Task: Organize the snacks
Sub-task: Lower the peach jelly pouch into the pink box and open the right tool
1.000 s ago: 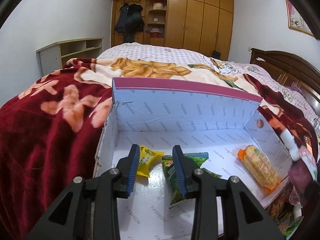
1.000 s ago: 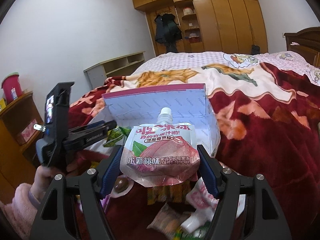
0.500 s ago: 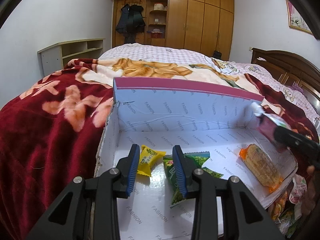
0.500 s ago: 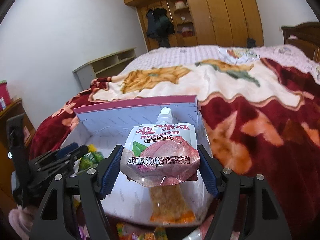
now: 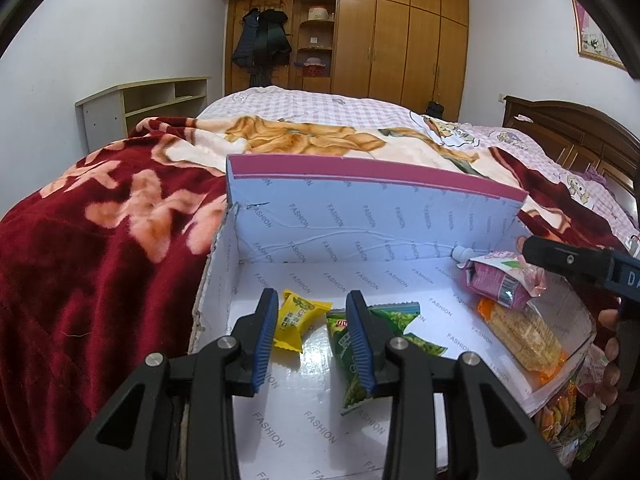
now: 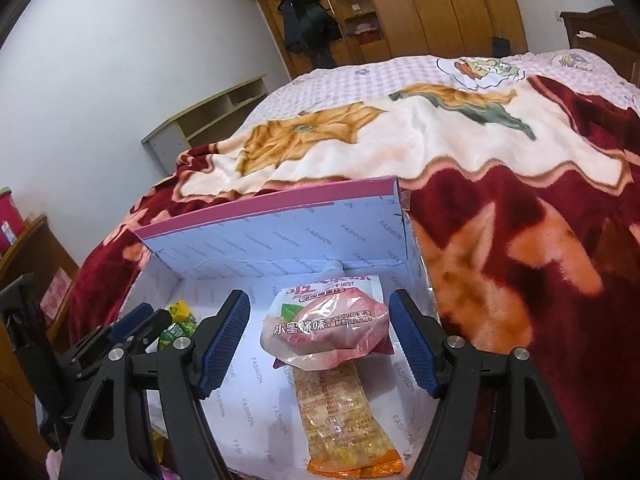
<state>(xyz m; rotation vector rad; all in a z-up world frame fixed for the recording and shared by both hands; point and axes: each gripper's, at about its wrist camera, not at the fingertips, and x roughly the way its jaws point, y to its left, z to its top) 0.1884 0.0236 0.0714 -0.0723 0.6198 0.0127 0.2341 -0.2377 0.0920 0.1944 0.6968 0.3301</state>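
Observation:
An open white box [image 5: 360, 220] with a pink rim lies on the bed. My left gripper [image 5: 314, 336] hovers over its near left part, jaws a little apart and empty. Below it lie a yellow packet [image 5: 294, 318] and a green packet [image 5: 384, 320]. At the box's right side a pink peach-jelly pouch [image 6: 328, 324] rests on an orange cracker packet [image 6: 344, 420]. My right gripper [image 6: 320, 344] stands open around the pouch, with box floor showing between the left pad and the pouch. One right finger [image 5: 568, 260] shows above the pouch [image 5: 496, 284] in the left wrist view.
A thick red flowered blanket [image 5: 100, 260] surrounds the box. Several loose snacks [image 5: 568, 420] lie outside its right wall, beside a person's hand [image 5: 608, 360]. A wooden nightstand [image 6: 32, 264] stands left of the bed. The left gripper [image 6: 140, 320] is at the box's left.
My right gripper came in over the box's right side with the pouch. The pouch went from upright between the pads to lying on the orange packet. The left gripper stayed put.

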